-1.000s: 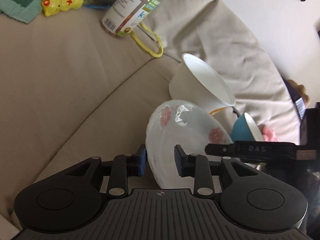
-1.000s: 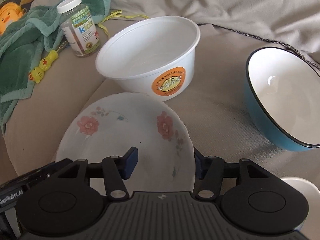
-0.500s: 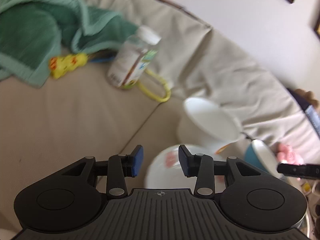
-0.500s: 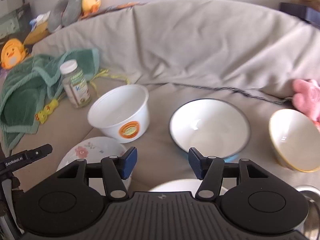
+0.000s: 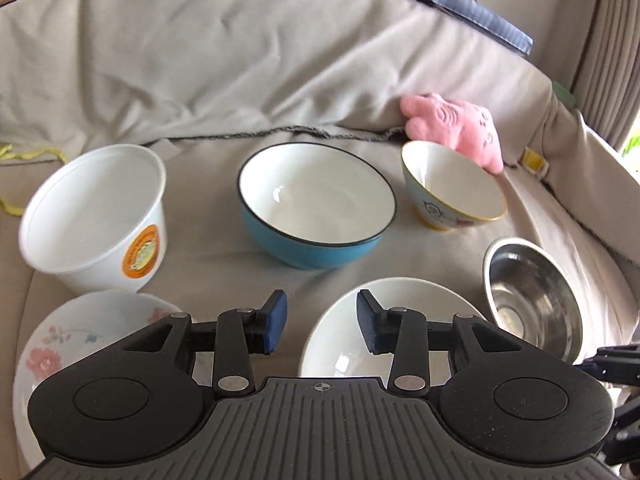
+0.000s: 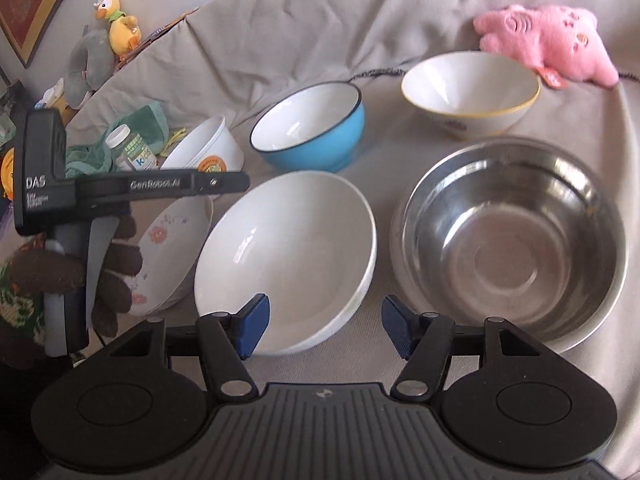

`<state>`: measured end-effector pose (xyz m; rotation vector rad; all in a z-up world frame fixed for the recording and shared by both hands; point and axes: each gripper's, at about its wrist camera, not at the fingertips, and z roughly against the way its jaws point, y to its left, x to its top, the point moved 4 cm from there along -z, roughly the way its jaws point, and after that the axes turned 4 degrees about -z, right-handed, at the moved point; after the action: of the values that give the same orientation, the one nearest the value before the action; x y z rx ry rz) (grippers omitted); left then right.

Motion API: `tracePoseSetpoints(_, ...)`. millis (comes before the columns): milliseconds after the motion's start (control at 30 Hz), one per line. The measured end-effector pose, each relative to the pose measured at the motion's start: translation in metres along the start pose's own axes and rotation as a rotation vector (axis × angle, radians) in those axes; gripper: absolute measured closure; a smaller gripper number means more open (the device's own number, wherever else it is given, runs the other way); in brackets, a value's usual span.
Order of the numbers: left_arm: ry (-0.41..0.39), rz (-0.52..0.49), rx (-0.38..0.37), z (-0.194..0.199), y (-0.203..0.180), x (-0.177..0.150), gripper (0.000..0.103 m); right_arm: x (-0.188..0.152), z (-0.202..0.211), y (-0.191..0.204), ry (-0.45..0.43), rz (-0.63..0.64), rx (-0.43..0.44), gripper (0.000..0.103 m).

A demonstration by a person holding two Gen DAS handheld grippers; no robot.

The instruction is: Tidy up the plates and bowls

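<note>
Both grippers hover over empty dishes on the sofa: left gripper [image 5: 320, 322] parted, holding nothing; right gripper [image 6: 323, 326] opening above the near white bowl [image 6: 288, 256], steel bowl [image 6: 512, 240] right, floral plate [image 6: 168, 248] left.

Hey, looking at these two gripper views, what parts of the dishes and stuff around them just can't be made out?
- Floral plate: near half hidden by the left gripper body, left wrist view; in the right wrist view a gloved hand covers its left side.
- White bowl: near rim behind the right gripper, whose jaws are opening and empty.
- Bottle: label too small to read, right wrist view.
- Steel bowl: lower edge cut off, left wrist view.
</note>
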<state>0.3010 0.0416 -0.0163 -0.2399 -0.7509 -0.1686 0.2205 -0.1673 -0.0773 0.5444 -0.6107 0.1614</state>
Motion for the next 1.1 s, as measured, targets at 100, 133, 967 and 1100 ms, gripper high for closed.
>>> tracePoseSetpoints(100,0.049,-0.004,-0.014,-0.013,-0.004,0.0,0.061,-0.005,-0.019,-0.003,0.012,-0.04,0.027,0.035)
tracePoseSetpoints(133,0.071,-0.016,0.0,-0.017,-0.005,-0.003,0.061,-0.006,-0.025,-0.005,0.014,-0.063,0.027,0.035)
tracePoseSetpoints(967,0.127,-0.055,-0.063,-0.007,0.006,-0.028,0.066,-0.002,-0.043,0.055,-0.059,0.125,-0.131,0.048)
tracePoseSetpoints(1100,0.048,0.011,0.009,0.031,0.037,-0.03,0.066,0.012,-0.06,0.105,-0.045,0.248,-0.09,0.047)
